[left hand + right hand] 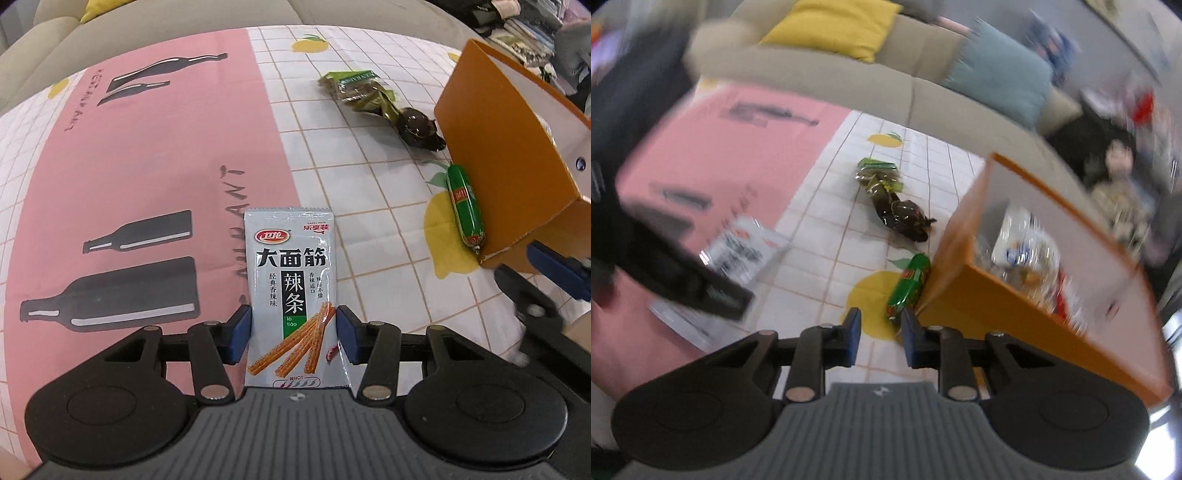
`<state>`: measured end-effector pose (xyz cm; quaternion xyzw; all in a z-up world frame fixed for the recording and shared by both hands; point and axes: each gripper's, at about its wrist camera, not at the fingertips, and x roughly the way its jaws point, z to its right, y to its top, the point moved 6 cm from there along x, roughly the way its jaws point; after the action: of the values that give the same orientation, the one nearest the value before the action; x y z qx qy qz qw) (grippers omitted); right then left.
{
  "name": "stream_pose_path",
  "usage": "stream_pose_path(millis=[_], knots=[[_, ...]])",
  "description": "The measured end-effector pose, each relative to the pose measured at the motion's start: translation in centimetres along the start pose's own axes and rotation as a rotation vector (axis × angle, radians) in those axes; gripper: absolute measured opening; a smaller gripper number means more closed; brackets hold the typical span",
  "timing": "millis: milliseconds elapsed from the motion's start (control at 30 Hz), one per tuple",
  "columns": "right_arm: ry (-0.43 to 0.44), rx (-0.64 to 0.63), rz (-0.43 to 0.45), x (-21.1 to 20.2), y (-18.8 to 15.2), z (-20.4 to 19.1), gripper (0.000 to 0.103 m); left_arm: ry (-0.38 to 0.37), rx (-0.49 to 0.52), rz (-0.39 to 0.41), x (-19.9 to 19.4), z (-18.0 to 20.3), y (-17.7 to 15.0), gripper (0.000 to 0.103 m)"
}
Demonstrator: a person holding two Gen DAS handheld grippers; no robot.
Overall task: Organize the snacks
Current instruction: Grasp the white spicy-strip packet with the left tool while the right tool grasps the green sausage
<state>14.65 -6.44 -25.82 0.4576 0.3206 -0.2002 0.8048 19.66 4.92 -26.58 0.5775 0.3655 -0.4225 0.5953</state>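
A: Item one: silver spicy-strip packet (291,295), pinched between the blue pads of the left gripper (291,332), held above the tablecloth (147,184).

B: Destination?

A: Orange box (1015,317), off to the right, some snacks already inside. Step in hand looks like carrying the packet over; next it must clear the box wall, then be let go.

B: Item two?

A: Green sausage (908,286), lying against the box. Right gripper (881,338) empty, jaws parted, just short of it.

B: Remaining?

A: Green packets (354,90), dark wrapped snack (419,127), on the cloth.
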Motion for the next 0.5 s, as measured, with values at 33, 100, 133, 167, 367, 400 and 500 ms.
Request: stream_pose_path(millis=[33,100,133,167,367,400,500], knots=[[-0.034,-0.050,0.000,0.5,0.1,-0.5,0.020,-0.003,-0.006,0.003,0.0,-0.2,0.0,0.056],[-0.088,-0.139,-0.009,1.7,0.1,-1.4,0.019,-0.004,-0.023,0.008,-0.1,-0.9,0.0,0.056],[-0.114,-0.177,-0.011,2.3,0.0,-1.8,0.015,-0.010,-0.034,0.010,-0.1,-1.3,0.0,0.056],[-0.136,-0.207,-0.018,2.8,-0.1,-2.0,0.014,-0.016,-0.043,0.012,-0.1,-1.6,0.0,0.056],[-0.199,-0.333,-0.056,5.0,-0.9,-3.2,0.013,-0.038,-0.075,0.025,-0.2,-3.0,-0.3,0.056],[-0.212,-0.355,-0.055,5.1,-1.0,-3.5,0.013,-0.041,-0.078,0.029,-0.3,-3.0,-0.3,0.056],[-0.267,-0.426,-0.038,5.5,-0.9,-4.2,0.015,-0.051,-0.081,0.035,-0.3,-3.2,-0.2,0.056]])
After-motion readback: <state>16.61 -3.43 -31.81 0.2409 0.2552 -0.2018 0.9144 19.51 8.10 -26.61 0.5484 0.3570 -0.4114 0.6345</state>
